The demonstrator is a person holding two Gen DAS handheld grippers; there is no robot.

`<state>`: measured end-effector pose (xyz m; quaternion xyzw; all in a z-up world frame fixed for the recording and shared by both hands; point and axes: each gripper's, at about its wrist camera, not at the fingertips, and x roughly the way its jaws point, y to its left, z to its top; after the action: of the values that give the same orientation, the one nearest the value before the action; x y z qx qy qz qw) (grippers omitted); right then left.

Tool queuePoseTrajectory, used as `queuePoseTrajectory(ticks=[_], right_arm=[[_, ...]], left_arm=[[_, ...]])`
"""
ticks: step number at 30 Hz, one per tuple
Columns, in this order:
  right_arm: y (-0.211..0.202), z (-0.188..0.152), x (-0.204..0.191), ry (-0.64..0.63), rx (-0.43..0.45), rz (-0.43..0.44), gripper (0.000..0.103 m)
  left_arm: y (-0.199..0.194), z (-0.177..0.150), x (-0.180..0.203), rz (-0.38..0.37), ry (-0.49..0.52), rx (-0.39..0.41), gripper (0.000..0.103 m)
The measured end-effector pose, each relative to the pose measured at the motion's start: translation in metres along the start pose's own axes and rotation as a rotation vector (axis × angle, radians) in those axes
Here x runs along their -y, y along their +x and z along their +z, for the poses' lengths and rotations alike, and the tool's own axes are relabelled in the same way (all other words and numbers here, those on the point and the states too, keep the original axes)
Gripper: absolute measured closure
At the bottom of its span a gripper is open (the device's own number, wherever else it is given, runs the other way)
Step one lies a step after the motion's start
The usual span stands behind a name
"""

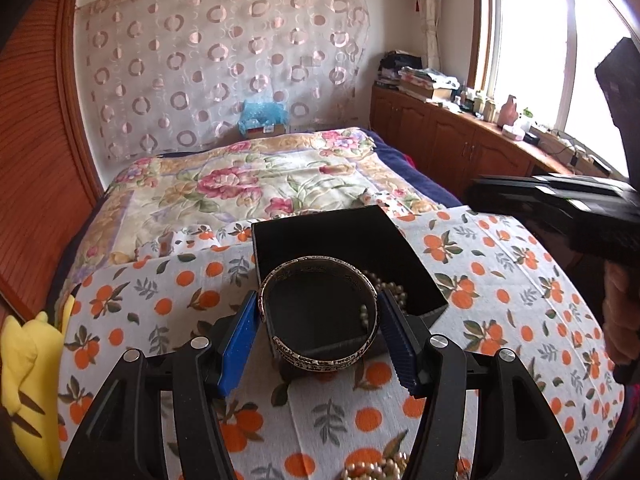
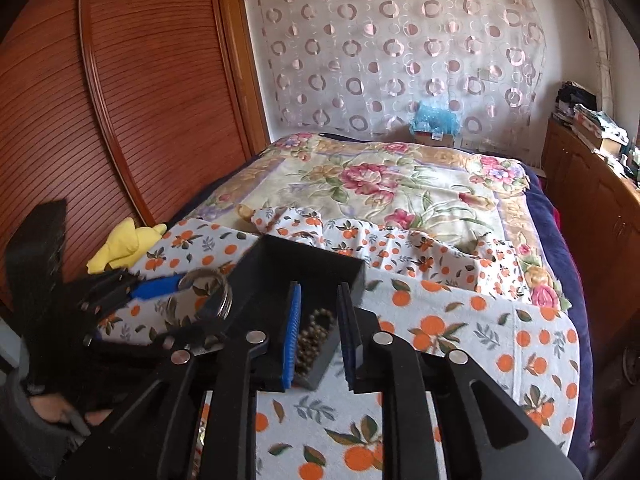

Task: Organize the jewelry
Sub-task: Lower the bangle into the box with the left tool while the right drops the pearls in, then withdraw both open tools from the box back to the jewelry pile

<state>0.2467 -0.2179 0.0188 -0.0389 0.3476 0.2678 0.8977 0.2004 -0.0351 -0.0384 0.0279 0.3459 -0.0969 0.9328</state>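
Observation:
My left gripper is shut on a silver engraved bangle, holding it level over the near edge of an open black box. Pearl beads lie inside the box, at its right. In the right wrist view the left gripper holds the bangle at the box's left side. My right gripper is open and empty above the box, with dark beads showing between its fingers. More pearl beads lie on the cloth in front of the box.
The box stands on a white cloth with orange prints spread over a bed with a floral blanket. A yellow plush toy lies at the left. A wooden wardrobe stands left; cabinets line the right.

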Motion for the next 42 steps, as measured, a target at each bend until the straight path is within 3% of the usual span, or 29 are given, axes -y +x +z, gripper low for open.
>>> queuePoseTrajectory(ticks=[12,25,31,34,42], right_arm=[[-0.007,-0.046,0.029,0.028,-0.015,-0.012,0.078],[-0.013,-0.069,0.026,0.036,-0.005,-0.008,0.079],[-0.031,-0.086,0.008,0.011,0.031,-0.009,0.078],[-0.042,-0.098,-0.005,0.006,0.054,0.004,0.064],[-0.059,-0.124,-0.04,-0.022,0.059,0.037,0.064]], left_arm=[[0.04,0.015,0.008,0.038,0.016,-0.049,0.046],[0.037,0.014,0.017,0.028,0.027,-0.026,0.041],[0.007,-0.004,0.021,0.01,0.036,0.0,0.041],[-0.014,-0.019,0.019,-0.008,0.028,0.016,0.041],[-0.062,-0.061,0.012,-0.059,0.016,0.041,0.041]])
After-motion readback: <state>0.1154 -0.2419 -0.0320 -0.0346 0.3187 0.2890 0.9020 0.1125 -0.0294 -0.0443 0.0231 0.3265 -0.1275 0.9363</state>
